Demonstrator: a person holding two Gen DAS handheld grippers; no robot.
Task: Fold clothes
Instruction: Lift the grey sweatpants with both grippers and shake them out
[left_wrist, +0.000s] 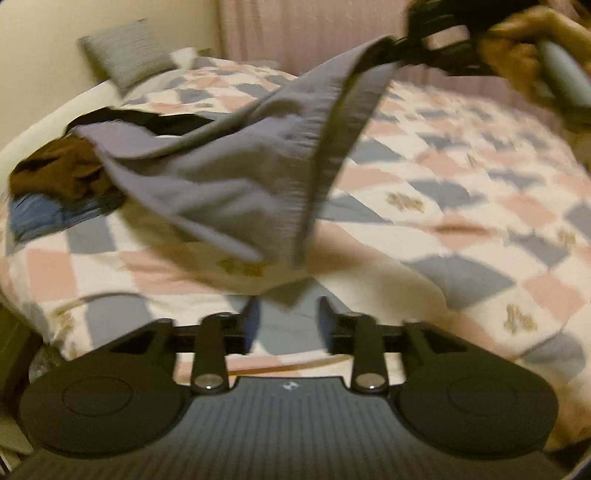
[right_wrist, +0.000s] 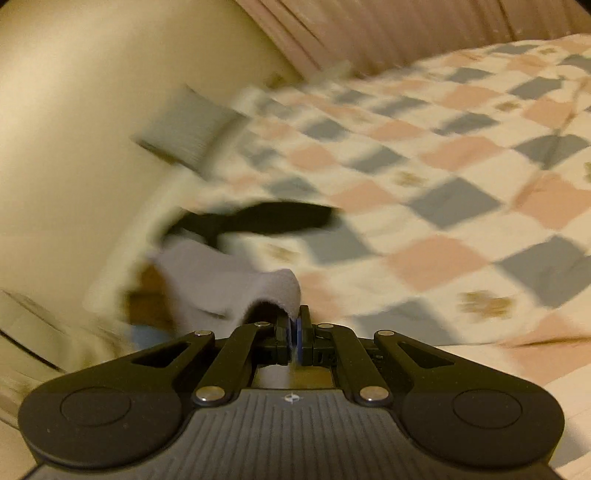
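Your right hand-held gripper (right_wrist: 294, 325) is clamped on an edge of the grey garment (left_wrist: 236, 177), lifting it above the checkered quilt (left_wrist: 461, 192) on the bed. The cloth hangs slanted from that grip down toward a pile of dark and brown clothes (left_wrist: 62, 173) by the wall. Your left hand-held gripper (left_wrist: 289, 314) stands open over the quilt, holding nothing.

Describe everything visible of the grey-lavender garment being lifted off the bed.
The grey-lavender garment is soft, matte cloth, blurred. One edge is pinched in the right gripper, whose jaws are shut on it, and it hangs stretched diagonally above the checked quilt. A band-like edge trails down the middle. Its lower left end drapes over a pile of brown, black and blue clothes. The left gripper is open, below and apart from it.
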